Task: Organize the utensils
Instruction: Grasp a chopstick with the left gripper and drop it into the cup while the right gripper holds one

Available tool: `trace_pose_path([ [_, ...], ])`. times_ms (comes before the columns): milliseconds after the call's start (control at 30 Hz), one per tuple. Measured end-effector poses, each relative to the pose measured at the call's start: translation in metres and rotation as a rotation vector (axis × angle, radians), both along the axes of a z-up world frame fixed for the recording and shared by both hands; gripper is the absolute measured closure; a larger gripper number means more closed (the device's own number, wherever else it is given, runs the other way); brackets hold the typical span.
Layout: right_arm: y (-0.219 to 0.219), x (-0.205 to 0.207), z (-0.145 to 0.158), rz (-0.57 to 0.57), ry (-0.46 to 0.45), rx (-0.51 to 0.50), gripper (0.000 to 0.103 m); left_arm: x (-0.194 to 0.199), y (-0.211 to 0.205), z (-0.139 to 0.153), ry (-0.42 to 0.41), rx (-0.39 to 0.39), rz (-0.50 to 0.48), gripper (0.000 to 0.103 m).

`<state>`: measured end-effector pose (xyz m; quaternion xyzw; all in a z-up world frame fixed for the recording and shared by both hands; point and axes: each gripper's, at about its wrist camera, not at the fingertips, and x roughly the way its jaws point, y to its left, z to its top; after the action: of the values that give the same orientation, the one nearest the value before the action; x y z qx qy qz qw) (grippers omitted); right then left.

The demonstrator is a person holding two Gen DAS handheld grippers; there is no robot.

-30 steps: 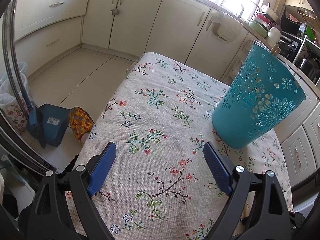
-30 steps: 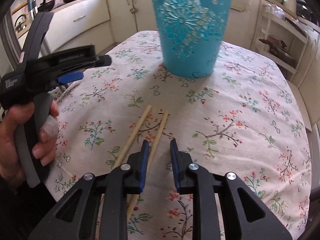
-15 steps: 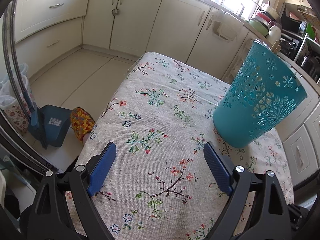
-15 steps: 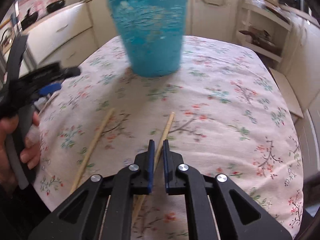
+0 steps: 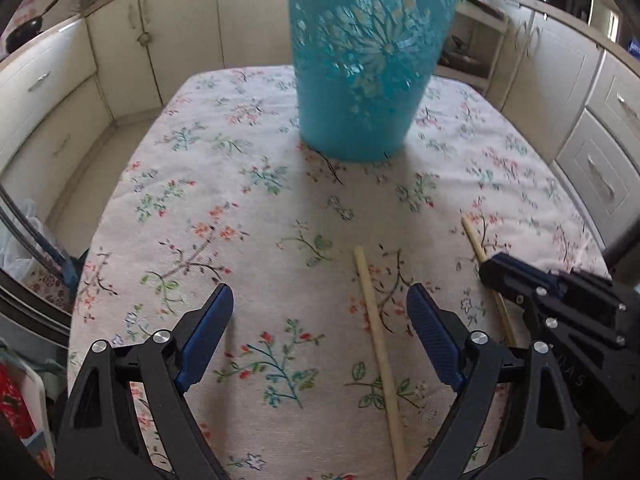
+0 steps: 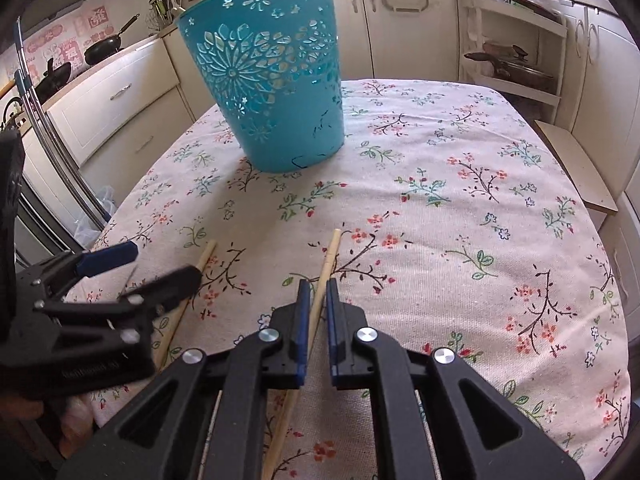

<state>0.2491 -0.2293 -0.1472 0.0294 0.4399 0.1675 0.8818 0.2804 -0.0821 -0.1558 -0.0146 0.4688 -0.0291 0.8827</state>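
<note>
Two wooden chopsticks lie on the flowered tablecloth in front of a tall teal cut-out basket. My right gripper is shut on the right chopstick, which still rests on the cloth. My left gripper hovers over the left chopstick. Its jaws are closing. That stick lies between them near the right finger, and the pads do not touch it.
The table's edges drop off left and right. Cream kitchen cabinets surround it. A white shelf rack with a pan stands behind on the right. A wooden board sits beside the table's right edge.
The right gripper's jaws closed onto the right chopstick. The left gripper swung from the bare left side of the table to over the left chopstick, now facing the basket.
</note>
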Motion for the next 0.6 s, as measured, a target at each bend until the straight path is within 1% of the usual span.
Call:
trace_pose_path([
  [33, 0.000, 0.000, 0.000, 0.000, 0.001, 0.002, 0.095, -0.001, -0.003, -0.001, -0.006, 0.022, -0.005, 0.030],
  [67, 0.000, 0.000, 0.000, -0.001, 0.002, 0.005, 0.095, -0.002, -0.005, -0.001, -0.017, 0.038, -0.020, 0.039],
  [100, -0.001, 0.000, 0.000, -0.002, 0.002, 0.008, 0.095, -0.003, -0.007, 0.000, -0.022, 0.044, -0.030, 0.044],
  [167, -0.002, 0.000, 0.000, -0.002, 0.004, 0.014, 0.095, -0.001, -0.008, 0.003, -0.018, 0.031, -0.049, 0.072],
  [233, -0.002, 0.000, 0.000, 0.004, 0.008, 0.017, 0.093, 0.004, -0.007, 0.005, 0.009, 0.008, -0.064, 0.082],
  [300, -0.001, 0.000, 0.001, 0.018, 0.013, 0.011, 0.091, 0.008, -0.006, 0.006, 0.042, -0.003, -0.077, 0.083],
  [367, 0.000, 0.000, 0.001, 0.024, 0.011, 0.011, 0.088, 0.012, -0.010, 0.006, 0.066, 0.028, -0.108, 0.081],
  [433, 0.001, -0.002, 0.000, 0.026, 0.003, 0.014, 0.086, 0.015, -0.015, 0.006, 0.077, 0.058, -0.125, 0.081],
  [467, 0.001, -0.003, 0.000, 0.026, -0.001, 0.016, 0.086, 0.016, -0.016, 0.006, 0.079, 0.049, -0.137, 0.093],
  [533, -0.001, -0.003, -0.001, 0.026, -0.001, 0.025, 0.085, 0.016, -0.019, 0.006, 0.077, 0.040, -0.154, 0.098],
  [567, -0.002, -0.003, -0.001, 0.026, 0.000, 0.032, 0.085, 0.015, -0.019, 0.006, 0.076, 0.036, -0.160, 0.098],
  [600, -0.003, -0.003, -0.001, 0.026, 0.001, 0.038, 0.085, 0.015, -0.017, 0.006, 0.079, 0.011, -0.162, 0.098],
])
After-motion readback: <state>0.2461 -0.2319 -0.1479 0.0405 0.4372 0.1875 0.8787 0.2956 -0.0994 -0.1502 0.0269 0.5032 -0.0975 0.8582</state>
